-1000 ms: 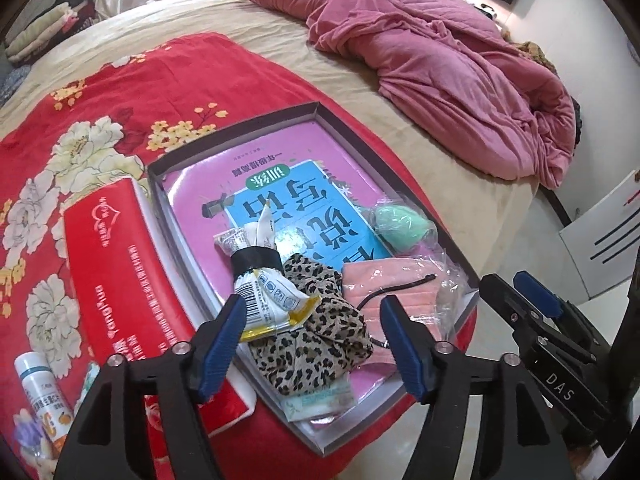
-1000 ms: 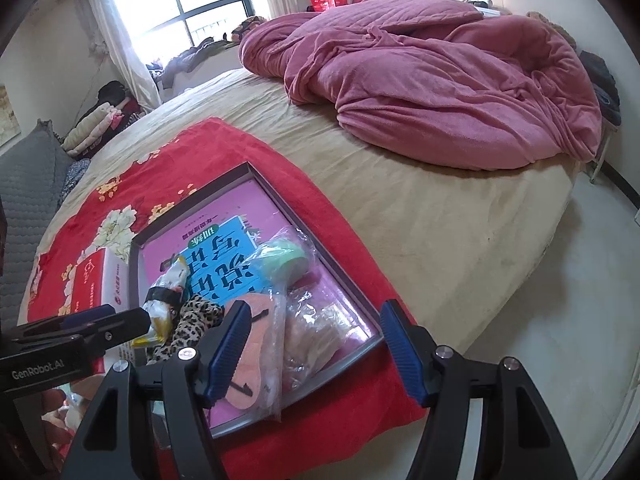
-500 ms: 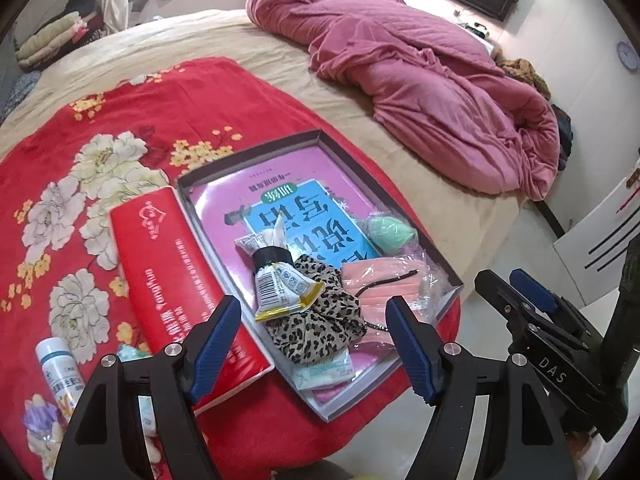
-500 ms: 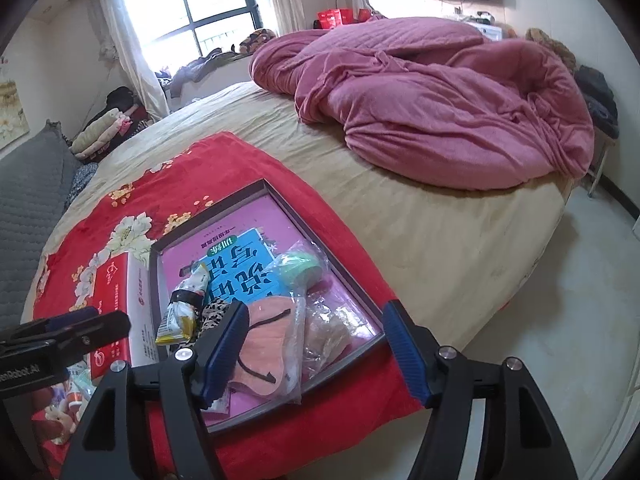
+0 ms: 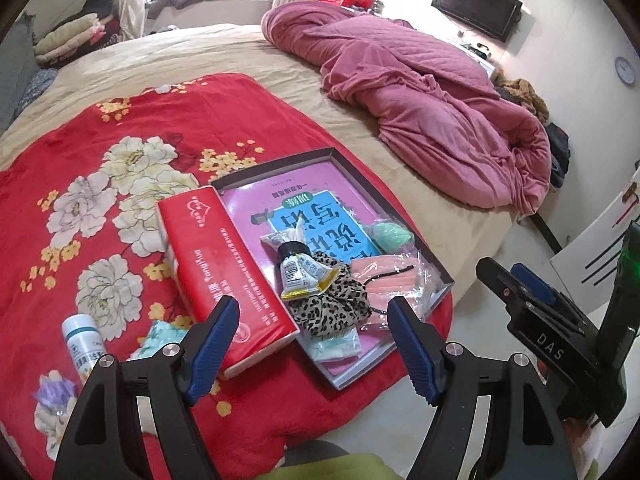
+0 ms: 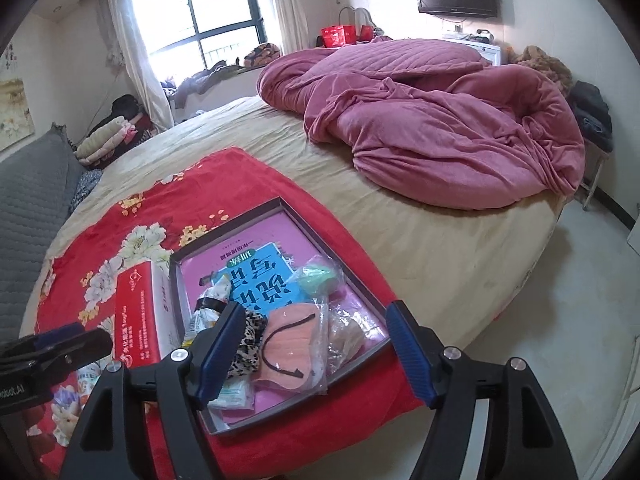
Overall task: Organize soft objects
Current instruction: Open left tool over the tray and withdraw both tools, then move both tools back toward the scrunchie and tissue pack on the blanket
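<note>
A shallow grey box tray (image 5: 408, 224) (image 6: 362, 284) with a pink-and-blue book lies on the red floral blanket (image 5: 120, 152) at the bed's near edge. In it lie a leopard-print scrunchie (image 5: 332, 304) (image 6: 250, 340), a yellow-white tube (image 5: 300, 274), a bagged pink mask (image 5: 388, 276) (image 6: 292, 348), a bagged green sponge (image 5: 390, 236) (image 6: 318, 276) and a small pale packet (image 5: 338, 346). My left gripper (image 5: 314, 346) is open and empty, above the tray's near end. My right gripper (image 6: 316, 350) is open and empty, held back above the tray.
A red tissue box (image 5: 224, 276) (image 6: 136, 316) lies left of the tray. A white bottle (image 5: 84, 340) and a teal packet (image 5: 160, 338) lie on the blanket near me. A heaped pink quilt (image 5: 432, 112) (image 6: 440, 128) covers the bed's far right. Floor lies to the right.
Both grippers have drawn back and up from the tray, so it looks smaller and farther. Both stay open; nothing in the tray moved.
</note>
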